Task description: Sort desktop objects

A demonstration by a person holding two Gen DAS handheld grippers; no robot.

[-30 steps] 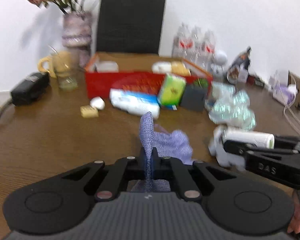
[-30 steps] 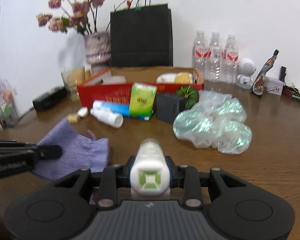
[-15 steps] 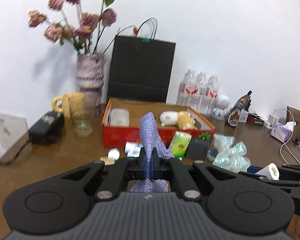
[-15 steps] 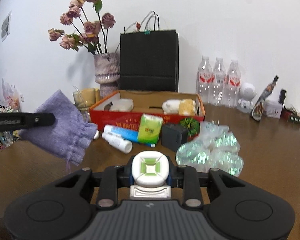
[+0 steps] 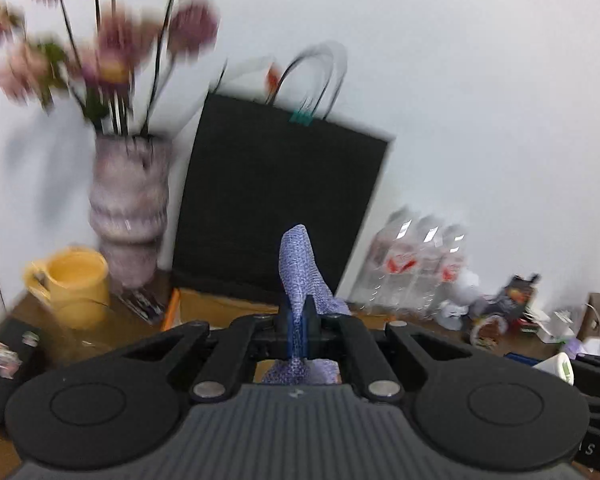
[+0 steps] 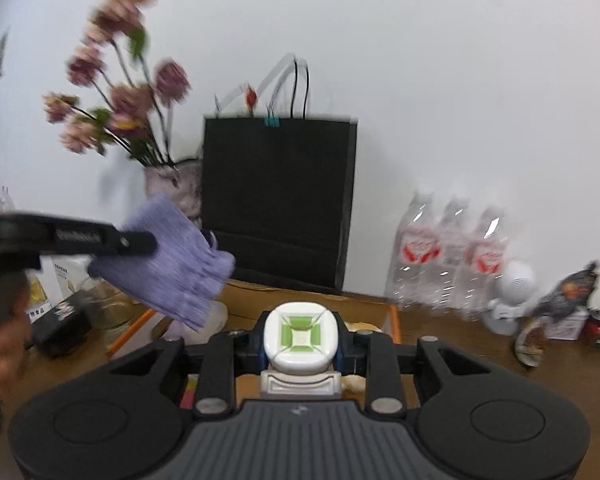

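Pouch: purple knit pouch (image 5: 300, 276) pinched between left gripper (image 5: 299, 312) fingers, edge-on; one end sticks up past the tips, rest droops under them. In right view it hangs off the left fingers, clear of the table, fringe end down.
Left fingers: closed narrow on the cloth, thin grip near one edge.
Bottle: white bottle w/ green-square cap (image 6: 300, 338) clamped between right gripper (image 6: 300, 350) fingers, cap toward camera, body running fwd beyond the tips.
Right fingers: closed on bottle sides, approx mid-width.
Hand: person's hand (image 6: 0, 332) on left gripper handle, left of right fingers.
Box: cardboard box w/ orange rim (image 6: 394, 320) just ahead of & below both finger pairs; pale items inside, too hidden to name. Judged likely drop spot for both; pics don't settle it.
Left of fingers: yellow mug (image 5: 74, 286), dark adapter (image 5: 4, 360), vase w/ flowers (image 5: 130, 208).
Beyond box: black paper bag (image 6: 278, 200) upright at wall.
Far right: water bottles (image 6: 452, 260), small white figure (image 6: 512, 296) on table (image 6: 480, 360).
Risk 1: both views motion-blurred, so grippers prob moving fast; limp pouch could slip from the thin edge pinch.
Risk 2: the two loads are close; hanging cloth could drape over bottle or snag right fingers.
Risk 3: smooth bottle may twist in the fingers, land outside box & roll.
Risk 4: swing left could clip vase or mug.
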